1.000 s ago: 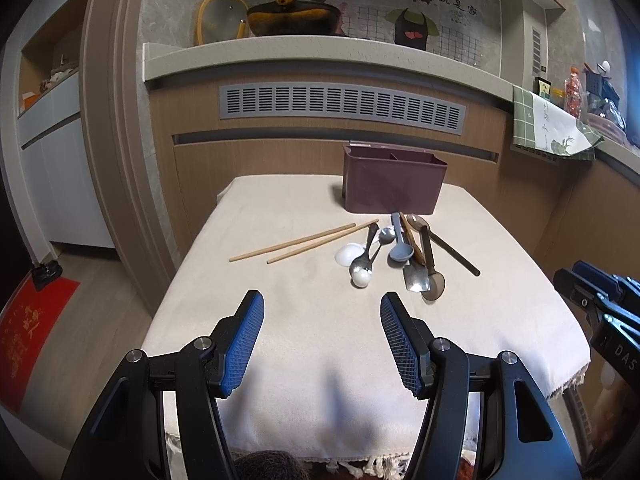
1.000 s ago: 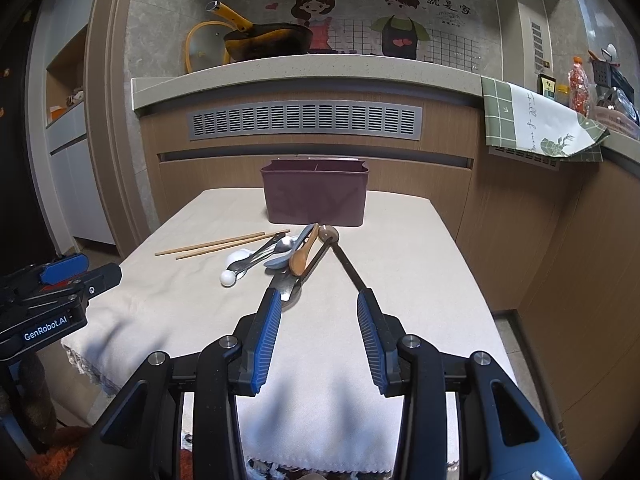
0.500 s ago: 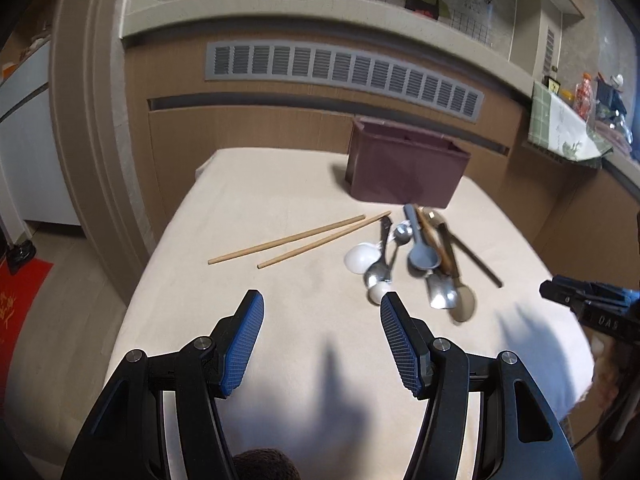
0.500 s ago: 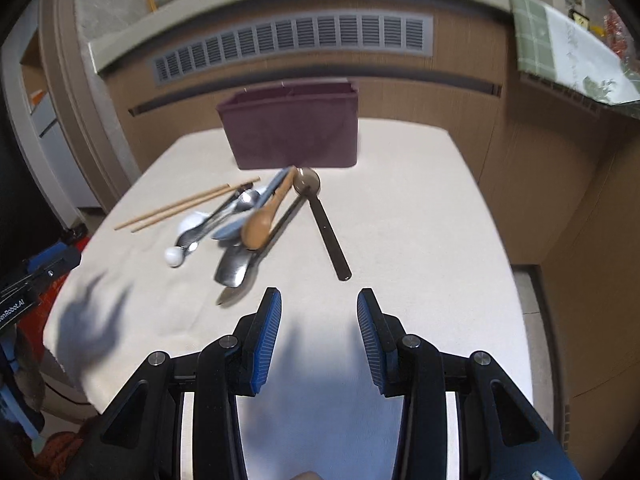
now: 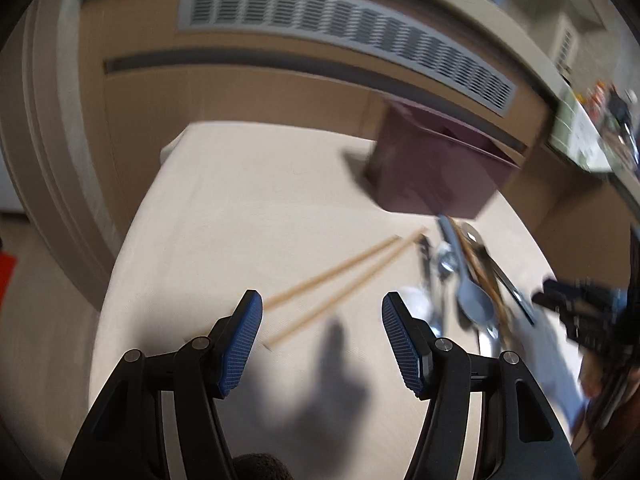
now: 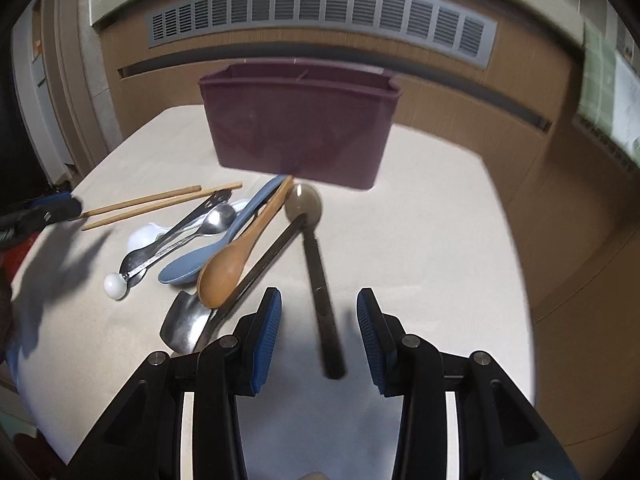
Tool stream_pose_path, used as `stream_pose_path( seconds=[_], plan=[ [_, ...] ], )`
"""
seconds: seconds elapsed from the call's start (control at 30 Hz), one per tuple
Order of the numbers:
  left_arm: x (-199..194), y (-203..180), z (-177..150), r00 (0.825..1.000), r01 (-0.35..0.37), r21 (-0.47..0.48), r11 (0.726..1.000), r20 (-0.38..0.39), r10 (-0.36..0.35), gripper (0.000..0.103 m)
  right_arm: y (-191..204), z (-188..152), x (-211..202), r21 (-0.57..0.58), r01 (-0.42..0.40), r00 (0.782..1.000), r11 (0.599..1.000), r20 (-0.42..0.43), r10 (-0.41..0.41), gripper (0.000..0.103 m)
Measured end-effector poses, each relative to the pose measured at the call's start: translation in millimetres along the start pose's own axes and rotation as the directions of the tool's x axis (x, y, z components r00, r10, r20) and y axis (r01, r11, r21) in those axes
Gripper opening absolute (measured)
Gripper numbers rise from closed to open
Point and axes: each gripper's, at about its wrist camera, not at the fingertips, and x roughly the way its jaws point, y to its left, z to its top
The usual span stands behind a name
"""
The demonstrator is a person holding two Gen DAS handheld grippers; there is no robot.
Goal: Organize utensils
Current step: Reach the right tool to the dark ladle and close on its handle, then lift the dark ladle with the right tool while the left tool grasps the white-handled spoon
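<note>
A maroon utensil holder (image 6: 300,128) stands at the back of the cloth-covered table (image 6: 432,240); it also shows in the left wrist view (image 5: 436,172). In front of it lies a pile: two wooden chopsticks (image 6: 156,204), a wooden spoon (image 6: 240,256), a blue spoon (image 6: 212,248), metal spoons (image 6: 188,232), a white spoon (image 6: 140,236) and a black-handled spoon (image 6: 316,272). My right gripper (image 6: 318,314) is open, low over the black handle's near end. My left gripper (image 5: 320,324) is open, low over the near ends of the chopsticks (image 5: 340,284).
The table (image 5: 224,208) stands against a wooden counter front with a grey vent grille (image 6: 320,12). The right gripper (image 5: 588,312) shows at the right of the left wrist view; the left gripper (image 6: 40,212) shows at the left of the right wrist view.
Both grippers have moved forward and down toward the utensils. The left one now reaches the chopsticks' near ends, the right one the black handle. Both stay open.
</note>
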Motion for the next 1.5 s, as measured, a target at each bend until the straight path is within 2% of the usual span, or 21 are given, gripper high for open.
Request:
stream_pose_path(
  seconds=[0.1,0.17,0.27,0.37,0.47,0.57,0.67,0.7,0.77,0.9,1.03,1.1,1.2,1.33,1.43,1.5],
  plan=[
    [17,18,6,0.999,-0.012,-0.030,0.999,-0.030,0.011,0.063,-4,0,13,0.033,-0.042,0.999,0.999,-0.027,0.043,0.035],
    [28,26,8,0.998,-0.005,-0.048,0.999,-0.064,0.002,0.063,-5,3,16,0.032,-0.039,0.999,0.999,-0.025,0.040,0.035],
    [33,25,0,0.995,0.027,-0.082,0.996,-0.090,-0.034,0.063,-4,12,19,0.013,-0.021,1.000,1.000,-0.014,0.021,0.035],
    [30,10,-6,0.993,0.063,-0.068,0.996,-0.098,-0.070,0.063,-5,24,27,0.012,0.003,1.000,1.000,-0.016,-0.002,0.035],
    [27,-10,-16,0.977,0.151,-0.062,0.987,-0.140,-0.159,0.063,-11,37,43,0.001,-0.006,1.000,1.000,-0.020,0.006,0.034],
    [24,-30,-25,0.957,0.222,-0.049,0.974,-0.178,-0.227,0.063,-17,44,59,0.010,-0.034,0.997,0.999,-0.070,0.035,0.030],
    [21,-42,-30,0.945,0.263,-0.037,0.964,-0.192,-0.265,0.063,-21,44,64,0.018,-0.084,0.993,0.996,-0.085,0.085,0.030],
    [20,-44,-31,0.948,0.259,-0.026,0.966,-0.187,-0.259,0.063,-21,43,66,0.020,-0.101,0.991,0.995,-0.088,0.103,0.030],
    [20,-47,-30,0.964,0.211,0.011,0.977,-0.167,-0.206,0.063,-19,43,72,0.019,-0.124,0.988,0.992,-0.092,0.126,0.030],
    [22,-39,-26,0.984,0.119,0.028,0.993,-0.136,-0.114,0.063,-7,58,85,-0.056,-0.091,0.993,0.994,-0.074,0.087,0.033],
    [24,-29,-27,0.988,0.068,0.036,0.997,-0.138,-0.062,0.063,5,75,100,-0.109,-0.062,0.997,0.992,-0.060,0.056,0.030],
    [22,-27,-27,0.989,0.063,0.038,0.997,-0.137,-0.057,0.063,5,78,99,-0.092,-0.055,0.997,0.994,-0.049,0.051,0.029],
    [20,-27,-28,0.991,0.039,0.053,0.998,-0.133,-0.032,0.063,0,73,84,-0.054,-0.011,1.000,0.998,0.017,0.012,0.029],
    [16,-40,-26,0.993,0.055,0.104,0.993,-0.105,-0.045,0.063,-15,57,56,0.009,-0.037,0.998,0.999,0.054,0.036,0.029],
    [11,-63,-22,0.993,0.107,0.179,0.978,-0.070,-0.096,0.063,-27,39,39,0.062,-0.083,0.995,0.995,0.058,0.079,0.029],
    [12,-79,-21,0.986,0.161,0.199,0.967,-0.073,-0.149,0.063,-34,28,34,0.086,-0.091,0.995,0.992,0.058,0.086,0.029]
  ],
)
